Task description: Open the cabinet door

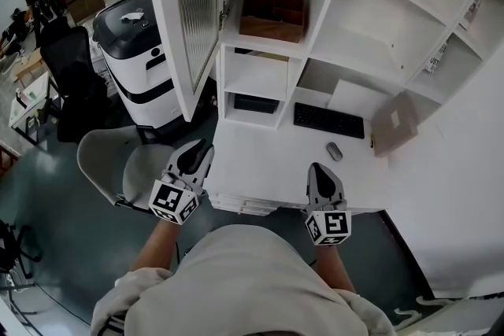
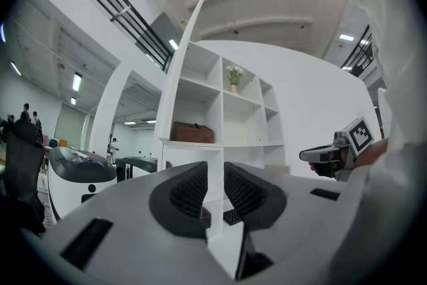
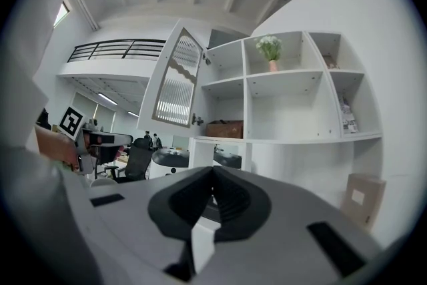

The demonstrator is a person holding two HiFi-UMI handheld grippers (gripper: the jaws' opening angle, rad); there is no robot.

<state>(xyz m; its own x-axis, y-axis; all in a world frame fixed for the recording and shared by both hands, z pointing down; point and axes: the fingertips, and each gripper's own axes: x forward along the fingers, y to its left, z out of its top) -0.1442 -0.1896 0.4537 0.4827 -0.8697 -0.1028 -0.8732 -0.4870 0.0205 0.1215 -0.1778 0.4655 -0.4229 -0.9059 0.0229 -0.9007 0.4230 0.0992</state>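
**Door stands swung out – left gripper nearer to it**

The cabinet door (image 1: 193, 12) is a tall white frame around ribbed glass, with its long axis upright. It is swung well out from the shelving, its free edge pointing toward the person, so the opening looks largely done. A small latch or knob (image 1: 224, 12) sits on its inner face, beside the compartment holding a brown box (image 1: 272, 12).

The door lies ahead of and above the left gripper (image 1: 197, 155), which hangs just off the tabletop (image 1: 268, 161) edge, below the door's lower corner and apart from it. Its jaws stand narrow, with a slim gap between the pads and nothing held; only distant shelving shows through the gap.

The right gripper (image 1: 319, 169) hovers over the tabletop near the mouse (image 1: 335, 151) and keyboard (image 1: 328, 120), well to the right of the door. Its jaws are together and empty. Any further push or pull would fall to the left hand, reaching up and forward to the door's upright edge.

No brand or writing can be read. The cardboard box (image 1: 394, 124) carries a pale label too small to make out, and the grippers' cubes show only black-and-white square markers.
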